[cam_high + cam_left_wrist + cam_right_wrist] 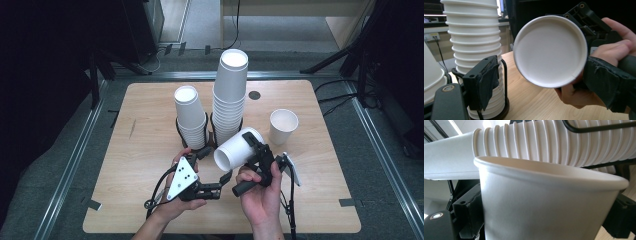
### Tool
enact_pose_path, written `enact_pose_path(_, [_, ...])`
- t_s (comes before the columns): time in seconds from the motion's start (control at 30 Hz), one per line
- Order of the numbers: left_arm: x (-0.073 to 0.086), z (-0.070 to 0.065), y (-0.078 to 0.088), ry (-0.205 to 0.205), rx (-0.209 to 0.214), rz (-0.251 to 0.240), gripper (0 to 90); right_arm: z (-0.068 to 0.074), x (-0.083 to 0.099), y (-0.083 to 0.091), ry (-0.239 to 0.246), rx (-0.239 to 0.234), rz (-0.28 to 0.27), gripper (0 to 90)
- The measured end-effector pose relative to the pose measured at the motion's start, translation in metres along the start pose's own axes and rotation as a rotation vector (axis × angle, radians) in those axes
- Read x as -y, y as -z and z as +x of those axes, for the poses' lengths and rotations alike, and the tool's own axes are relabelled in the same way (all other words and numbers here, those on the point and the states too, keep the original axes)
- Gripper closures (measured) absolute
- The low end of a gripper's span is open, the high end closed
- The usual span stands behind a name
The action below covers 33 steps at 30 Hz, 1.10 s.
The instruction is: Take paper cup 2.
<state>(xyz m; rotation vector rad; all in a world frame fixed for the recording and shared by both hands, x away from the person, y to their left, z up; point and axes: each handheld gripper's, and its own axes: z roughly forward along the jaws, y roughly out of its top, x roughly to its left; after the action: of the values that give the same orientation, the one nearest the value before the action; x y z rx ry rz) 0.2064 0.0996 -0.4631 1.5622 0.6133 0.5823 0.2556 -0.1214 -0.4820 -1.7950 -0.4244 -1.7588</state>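
The high view looks forward and down over the whole worktop (150, 210). Both claw-mounted cameras sit very close, facing the tilted paper cup (235, 150) and the tall cup stack (229, 95) behind it.

R gripper (248, 145) clamped; L gripper (226, 176) jaws apart, prob. empty.

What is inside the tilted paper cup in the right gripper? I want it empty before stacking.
The tilted paper cup shows a bare white bottom and walls, nothing inside. The right gripper clamps its side.
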Motion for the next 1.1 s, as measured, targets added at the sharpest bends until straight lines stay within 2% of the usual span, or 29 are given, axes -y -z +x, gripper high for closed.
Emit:
enact_pose_path(0.53, [0.000, 0.001, 0.001, 0.000, 0.009, 0.007, 13.5, 0.007, -0.018, 0.003, 0.038, 0.004, -0.059, 10.1])
enact_pose_path(0.9, [0.000, 0.002, 0.002, -0.001, 0.010, 0.009, 13.5, 0.016, -0.025, 0.007, 0.154, 0.022, -0.114, 10.7])
enact_pose_path(1.1, [0.001, 0.002, 0.002, 0.000, 0.009, 0.010, 13.5, 0.021, -0.028, 0.011, 0.241, 0.047, -0.159, 11.1])
